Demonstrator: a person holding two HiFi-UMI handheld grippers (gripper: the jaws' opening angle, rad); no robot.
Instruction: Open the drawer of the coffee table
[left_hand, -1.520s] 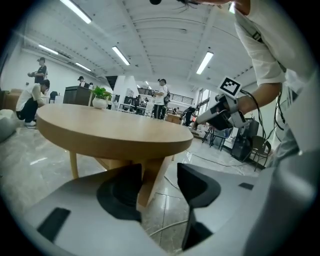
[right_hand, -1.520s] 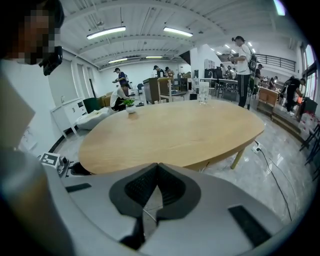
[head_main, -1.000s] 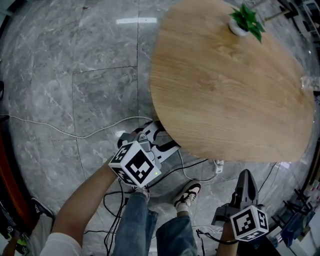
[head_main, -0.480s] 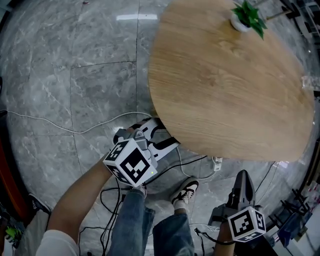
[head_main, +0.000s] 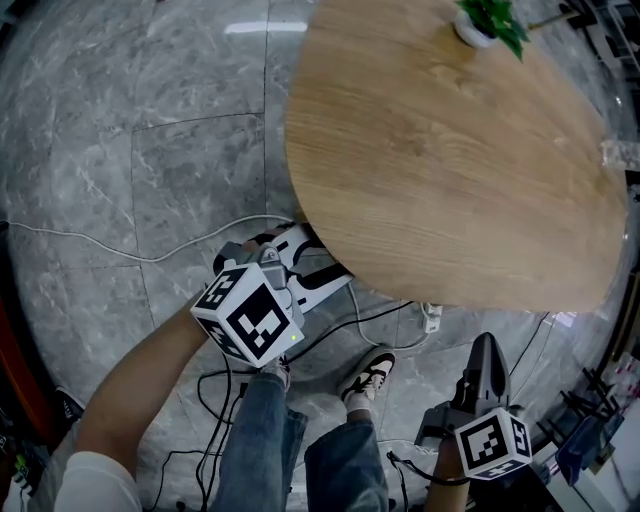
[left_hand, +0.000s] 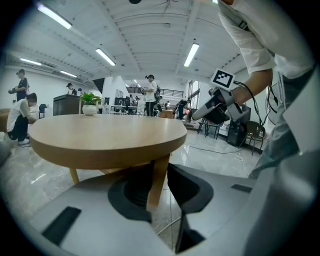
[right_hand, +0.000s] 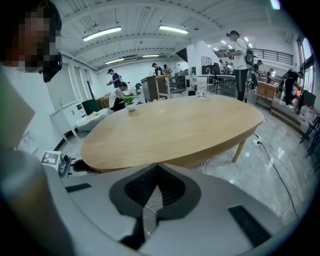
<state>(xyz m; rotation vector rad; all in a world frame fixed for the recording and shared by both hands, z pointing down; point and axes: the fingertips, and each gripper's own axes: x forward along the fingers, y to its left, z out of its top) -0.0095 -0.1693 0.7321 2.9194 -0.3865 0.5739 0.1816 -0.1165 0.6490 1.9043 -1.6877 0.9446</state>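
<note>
coffee table (head_main: 450, 170), oval and wood-topped, fills the upper right of the head view on a grey marble floor (head_main: 150, 150). its drawer cannot be made out in any view, and from above the broad top hides whatever sits beneath it.

the left gripper (head_main: 303, 262) reaches in low at the table's near edge, its white jaws partly tucked under the overhang. in the left gripper view the dark pads stand a narrow gap apart and are closing, with nothing between them. a slanted wooden table leg (left_hand: 156, 185) shows through the gap, farther back. the right gripper (head_main: 487, 362) hangs well apart at the lower right, off the table, its jaw tips meeting on nothing.

a small potted plant (head_main: 487, 25) stands at the far end of the top, and a clear vessel (head_main: 620, 155) sits at its right rim. black cables (head_main: 385, 322) loop over the floor below the near edge, beside a white power strip (head_main: 430, 318), and a thin white cord (head_main: 120, 255) trails off to the left. the person's legs in jeans and a black-and-white shoe (head_main: 373, 378) stand between the two grippers, just short of the table. the gripper views show a bright hall with strip lights and several people (left_hand: 150, 95) beyond the table.
</note>
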